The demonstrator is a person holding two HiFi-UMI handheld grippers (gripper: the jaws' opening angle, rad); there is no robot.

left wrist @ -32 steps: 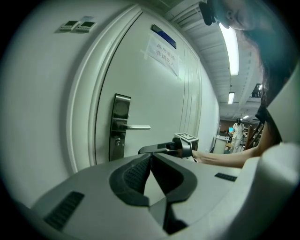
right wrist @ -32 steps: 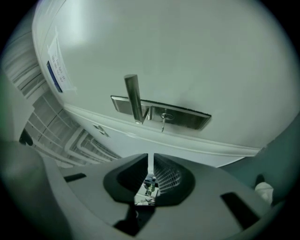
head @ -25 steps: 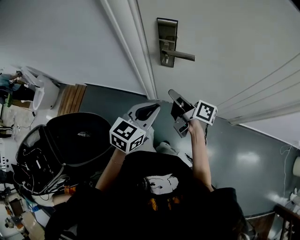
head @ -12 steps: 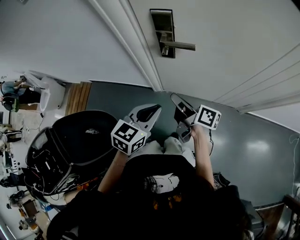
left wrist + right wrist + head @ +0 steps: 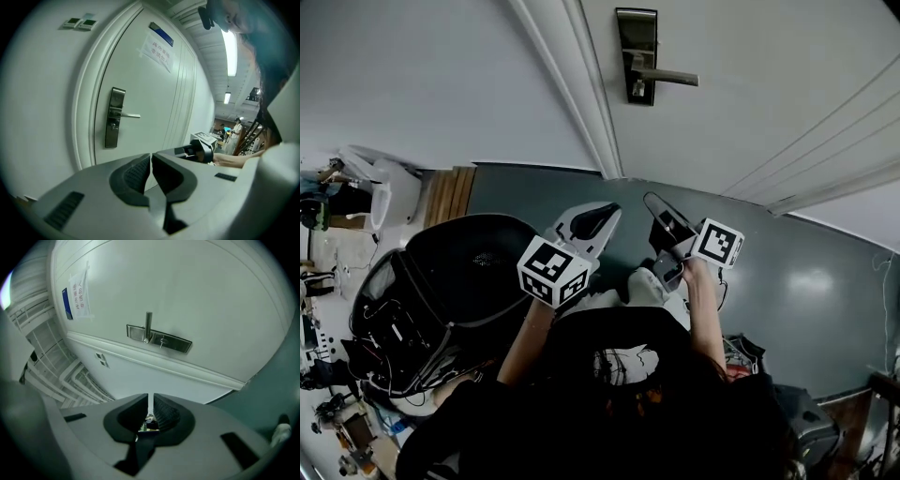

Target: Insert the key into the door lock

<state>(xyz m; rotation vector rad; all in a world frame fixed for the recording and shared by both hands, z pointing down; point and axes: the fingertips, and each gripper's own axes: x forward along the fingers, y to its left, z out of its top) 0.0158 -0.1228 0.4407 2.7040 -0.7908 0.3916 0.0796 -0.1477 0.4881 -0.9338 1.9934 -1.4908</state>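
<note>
Lock plate (image 5: 636, 56) of the white door (image 5: 750, 103) stands ahead of both grippers and well apart from them, with its lever handle (image 5: 673, 79) pointing to the right side. The left gripper (image 5: 598, 220) and the right gripper (image 5: 654, 206) are held just beside each other, low in front of the person, and both point toward the door. In the left gripper view the jaws of the left gripper (image 5: 151, 161) are pressed together and they grasp nothing; the lock plate (image 5: 115, 117) is seen beyond them, up and to the left, and a paper notice (image 5: 157, 49) is stuck higher on the door. In the right gripper view the right gripper (image 5: 150, 401) is clenched to a thin slit, and a small key (image 5: 149, 419) sits deep between its pads; it is too small to tell more about its form. From this gripper the lock plate (image 5: 159, 339) lies ahead and above, far from the jaw tips, and it appears sideways because the gripper is rolled over. The key does not touch the lock. Each gripper carries its marker cube (image 5: 553, 272) at the back, near the person's hand.
</note>
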